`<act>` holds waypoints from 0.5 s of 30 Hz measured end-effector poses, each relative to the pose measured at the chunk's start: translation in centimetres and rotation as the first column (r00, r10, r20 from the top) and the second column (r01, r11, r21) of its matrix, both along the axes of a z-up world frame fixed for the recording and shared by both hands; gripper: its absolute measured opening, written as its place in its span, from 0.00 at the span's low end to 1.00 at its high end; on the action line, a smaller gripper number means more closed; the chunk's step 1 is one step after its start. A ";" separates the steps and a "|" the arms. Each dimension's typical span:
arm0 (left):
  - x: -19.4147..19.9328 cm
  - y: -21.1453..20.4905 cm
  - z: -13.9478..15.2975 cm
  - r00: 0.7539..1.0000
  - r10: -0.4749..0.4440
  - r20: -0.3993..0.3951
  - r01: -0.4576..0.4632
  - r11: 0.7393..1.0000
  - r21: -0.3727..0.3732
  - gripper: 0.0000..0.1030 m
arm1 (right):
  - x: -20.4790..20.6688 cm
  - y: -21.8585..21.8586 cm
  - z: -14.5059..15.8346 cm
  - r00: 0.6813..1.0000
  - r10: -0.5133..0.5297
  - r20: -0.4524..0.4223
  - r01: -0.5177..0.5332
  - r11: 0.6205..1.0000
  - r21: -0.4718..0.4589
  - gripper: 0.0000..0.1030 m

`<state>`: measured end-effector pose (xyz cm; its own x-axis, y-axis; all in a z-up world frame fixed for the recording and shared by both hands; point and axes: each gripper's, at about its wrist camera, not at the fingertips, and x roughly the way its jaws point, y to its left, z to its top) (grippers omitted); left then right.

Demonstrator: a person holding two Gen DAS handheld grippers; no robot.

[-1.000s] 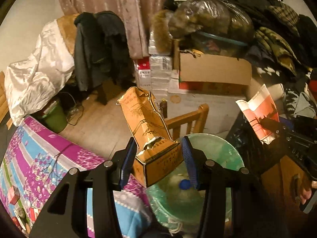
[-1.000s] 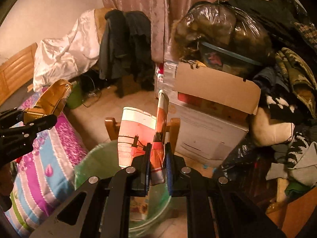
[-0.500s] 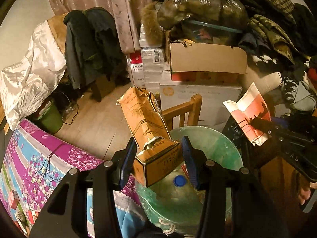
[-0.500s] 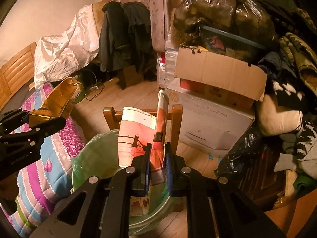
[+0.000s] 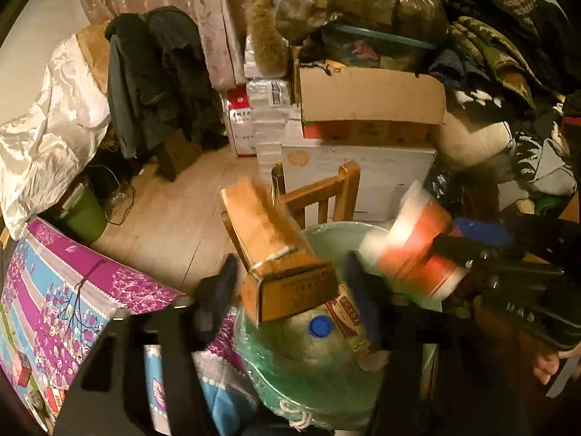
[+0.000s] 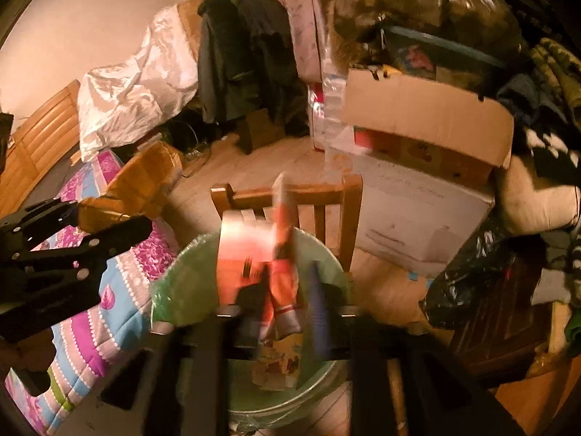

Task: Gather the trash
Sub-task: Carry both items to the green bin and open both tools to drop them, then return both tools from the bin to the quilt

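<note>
A green-lined trash bin (image 5: 326, 370) stands by a wooden chair; it shows in the right wrist view too (image 6: 181, 283). A bottle with a blue cap (image 5: 320, 326) and packaging lie in it. My left gripper (image 5: 290, 290) stands open, fingers apart from the tan carton (image 5: 279, 254), which tilts loose over the bin rim. In the right wrist view the carton (image 6: 134, 185) is by the left gripper. My right gripper (image 6: 283, 290) has spread open around the red-and-white paper bag (image 6: 254, 254), blurred, over the bin. The bag also shows in the left wrist view (image 5: 410, 250).
A bed with a pink and blue floral quilt (image 5: 54, 290) lies left of the bin. A wooden chair (image 5: 319, 196) stands behind it. Stacked cardboard boxes (image 5: 363, 109), bags and clothes fill the right. A small green bin (image 5: 81, 214) sits on the wood floor.
Both grippers have opened. The tan carton and the red-and-white bag have come loose and are dropping toward the bin, with motion blur.
</note>
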<state>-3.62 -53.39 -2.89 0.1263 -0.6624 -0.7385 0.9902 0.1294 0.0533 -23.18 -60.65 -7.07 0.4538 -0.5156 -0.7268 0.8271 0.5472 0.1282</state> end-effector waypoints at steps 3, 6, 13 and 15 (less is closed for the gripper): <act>-0.3 0.1 -0.3 1.000 -0.014 0.000 0.014 1.000 0.002 0.67 | -0.3 -0.3 -0.1 1.000 -0.015 0.008 0.015 1.000 0.009 0.36; 0.0 0.2 -0.5 1.000 -0.006 -0.023 0.006 1.000 0.000 0.67 | -0.8 -0.5 0.2 0.999 -0.030 0.020 0.030 1.000 0.006 0.36; 0.9 0.9 -0.4 0.998 0.036 -0.044 -0.036 0.999 -0.009 0.66 | -1.0 -0.4 0.6 0.999 -0.034 0.041 0.034 0.999 -0.011 0.36; 1.1 1.3 -0.3 0.998 0.053 -0.045 -0.053 0.998 -0.016 0.66 | -1.0 -0.3 0.8 0.998 -0.033 0.052 0.034 0.999 -0.020 0.36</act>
